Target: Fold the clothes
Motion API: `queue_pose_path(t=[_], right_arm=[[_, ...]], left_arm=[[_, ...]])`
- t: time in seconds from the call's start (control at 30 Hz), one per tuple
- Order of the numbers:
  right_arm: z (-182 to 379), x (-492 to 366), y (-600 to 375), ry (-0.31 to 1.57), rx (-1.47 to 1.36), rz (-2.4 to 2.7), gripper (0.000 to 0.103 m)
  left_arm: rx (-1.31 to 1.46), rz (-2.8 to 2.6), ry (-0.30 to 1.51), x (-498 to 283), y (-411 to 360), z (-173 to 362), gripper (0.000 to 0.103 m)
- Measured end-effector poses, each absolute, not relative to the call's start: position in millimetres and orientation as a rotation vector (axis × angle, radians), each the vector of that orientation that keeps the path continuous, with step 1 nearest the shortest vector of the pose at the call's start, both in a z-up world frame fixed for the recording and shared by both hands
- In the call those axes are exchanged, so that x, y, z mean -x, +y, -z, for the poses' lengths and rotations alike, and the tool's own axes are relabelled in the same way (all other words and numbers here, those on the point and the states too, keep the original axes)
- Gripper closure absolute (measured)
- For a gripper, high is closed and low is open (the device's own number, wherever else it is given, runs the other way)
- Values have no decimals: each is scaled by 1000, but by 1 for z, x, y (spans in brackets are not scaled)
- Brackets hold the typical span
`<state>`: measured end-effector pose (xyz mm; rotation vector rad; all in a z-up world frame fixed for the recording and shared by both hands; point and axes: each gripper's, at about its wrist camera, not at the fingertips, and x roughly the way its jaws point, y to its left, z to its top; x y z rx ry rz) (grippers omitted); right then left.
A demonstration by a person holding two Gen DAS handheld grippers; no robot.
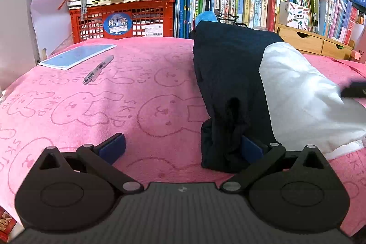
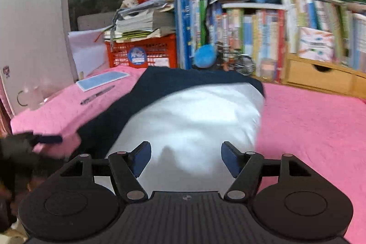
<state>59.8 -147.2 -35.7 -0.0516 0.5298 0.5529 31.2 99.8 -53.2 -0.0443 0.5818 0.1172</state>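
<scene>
1. Garment (image 1: 231, 74), navy with a white part (image 1: 302, 102), is lying on the pink towel (image 1: 91, 106) covering the desk, right of the pen (image 1: 98, 69) and booklet (image 1: 77, 56)
2. Left gripper (image 1: 183, 148) jaws are standing spread; right pad touching the navy edge; nothing pinched
3. Right gripper (image 2: 186, 157) jaws are standing apart over the white part, gripping nothing

crowded bookshelf (image 1: 251, 4) and red crate (image 1: 123, 17) behind the pink-covered table (image 1: 91, 106).

Garment (image 1: 231, 74) on towel (image 1: 137, 84); pen (image 1: 98, 70) and booklet (image 1: 77, 56) left of it; crate (image 1: 123, 20) behind.
</scene>
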Motion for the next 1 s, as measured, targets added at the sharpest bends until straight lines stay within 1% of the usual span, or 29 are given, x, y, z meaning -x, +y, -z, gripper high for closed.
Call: queue_pose_path(t=[0.1, 0.23, 0.33, 0.43, 0.47, 0.5, 0.63, 0.7, 0.73, 0.87, 1.0], right_arm=[[57, -43, -157, 594, 51, -468, 35], [66, -42, -156, 603, 35, -439, 35], [69, -45, -147, 584, 74, -425, 28], [69, -38, -152, 576, 51, -444, 28], [68, -35, -155, 568, 39, -457, 26], [68, -30, -161, 555, 22, -472, 20], [59, -5, -179, 482, -3, -487, 12], [54, 9, -188, 440, -6, -482, 3], [52, 17, -192, 417, -10, -481, 1], [50, 29, -198, 379, 11, -484, 0], [57, 18, -184, 379, 116, -386, 0]], left_arm=[[43, -116, 586, -32, 100, 53, 0], [46, -118, 597, -33, 100, 53, 0], [54, -123, 623, -36, 101, 49, 0], [69, -130, 649, -28, 99, 39, 0], [70, -127, 647, -24, 97, 34, 0], [67, -122, 642, -19, 95, 30, 0], [48, -53, 596, 5, 80, 14, 0], [54, -2, 583, 13, 71, 9, 0], [56, 24, 578, 17, 67, 7, 0], [42, 89, 588, 11, 53, 8, 0], [24, 41, 589, -14, 48, 12, 0]])
